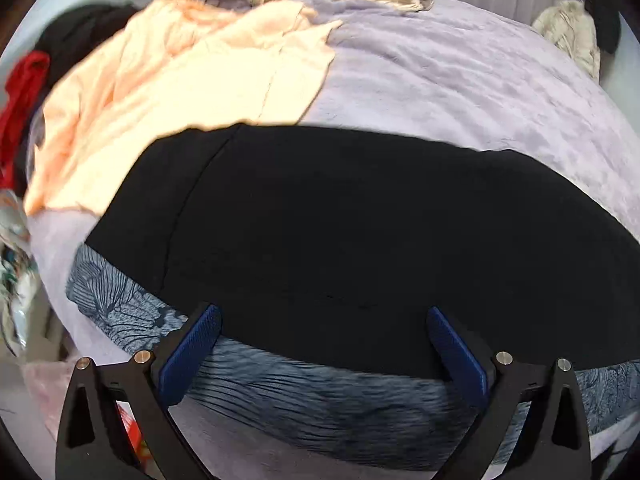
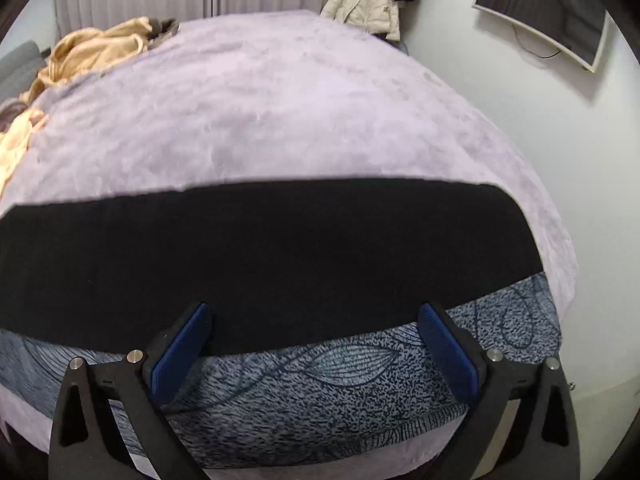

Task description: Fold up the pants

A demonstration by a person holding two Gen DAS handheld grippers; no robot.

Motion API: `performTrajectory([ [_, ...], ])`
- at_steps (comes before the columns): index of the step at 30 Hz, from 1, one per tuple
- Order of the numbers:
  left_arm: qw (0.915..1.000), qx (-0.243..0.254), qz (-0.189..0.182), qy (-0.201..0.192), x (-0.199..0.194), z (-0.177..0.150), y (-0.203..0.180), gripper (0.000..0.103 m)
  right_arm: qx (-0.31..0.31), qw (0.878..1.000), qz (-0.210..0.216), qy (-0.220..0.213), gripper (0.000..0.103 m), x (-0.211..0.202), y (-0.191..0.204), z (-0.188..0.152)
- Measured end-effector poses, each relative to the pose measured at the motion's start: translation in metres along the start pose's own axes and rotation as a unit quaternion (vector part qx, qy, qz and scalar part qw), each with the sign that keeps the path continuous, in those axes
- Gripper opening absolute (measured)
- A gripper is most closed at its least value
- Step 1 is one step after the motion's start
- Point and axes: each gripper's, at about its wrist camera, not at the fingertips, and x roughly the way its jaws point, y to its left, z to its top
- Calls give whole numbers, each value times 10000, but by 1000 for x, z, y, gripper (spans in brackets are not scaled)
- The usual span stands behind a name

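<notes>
Black pants (image 1: 340, 232) lie flat across the near part of a bed, over a lilac blanket (image 1: 460, 88); they also show in the right wrist view (image 2: 272, 256) as a long black band. A seam runs down the pants at the left. My left gripper (image 1: 324, 316) is open and empty, its blue pads (image 1: 192, 356) apart, just above the pants' near edge. My right gripper (image 2: 314, 312) is open and empty, likewise over the near edge, towards the pants' right end.
A blue leaf-patterned sheet (image 2: 340, 392) hangs over the bed's near edge. A peach garment (image 1: 180, 92) lies left of the pants, with black and red clothes (image 1: 24, 92) beyond. A tan garment (image 2: 96, 48) lies at the far side. A beige jacket (image 2: 368, 0) hangs and a screen (image 2: 544, 12) sits on the right wall.
</notes>
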Motion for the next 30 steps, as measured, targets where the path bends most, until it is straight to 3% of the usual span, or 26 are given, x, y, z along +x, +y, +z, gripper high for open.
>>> performTrajectory([
  [3, 9956, 302, -888, -33, -12, -1, -53, 103, 173, 9975, 593, -355, 103, -13, 23, 17],
  [5, 9922, 592, -1097, 60, -12, -2, -94, 103, -16, 9961, 858, -205, 103, -8, 52, 30],
  [7, 9890, 944, -1137, 33, -11, -4, -131, 103, -315, 9946, 984, -18, 103, 2, 85, 40],
  [10, 9898, 1238, -711, 19, -4, -6, -161, 103, -836, 9924, 893, 144, 103, 16, 124, 43],
  [13, 9913, 1102, -691, 180, -2, -10, -145, 103, -845, 9943, 536, 379, 103, 37, 116, 37],
  [16, 9930, 983, -631, 159, -9, -15, -112, 103, -256, 9988, 264, 315, 103, 42, 63, 41],
  [20, 9939, 806, -735, 143, -11, -21, -76, 103, 596, 9936, -911, 286, 103, 52, -30, 46],
  [24, 9972, 639, -381, -2, -17, -27, -62, 103, 1308, 9868, -882, 379, 103, 50, -90, 35],
  [28, 9978, 506, -420, -25, -17, -19, -62, 103, 1491, 9838, -965, 232, 103, 31, -69, 35],
  [30, 9963, 341, -788, 28, -18, -1, -71, 103, 1199, 9915, -496, -13, 103, 20, -27, 41],
])
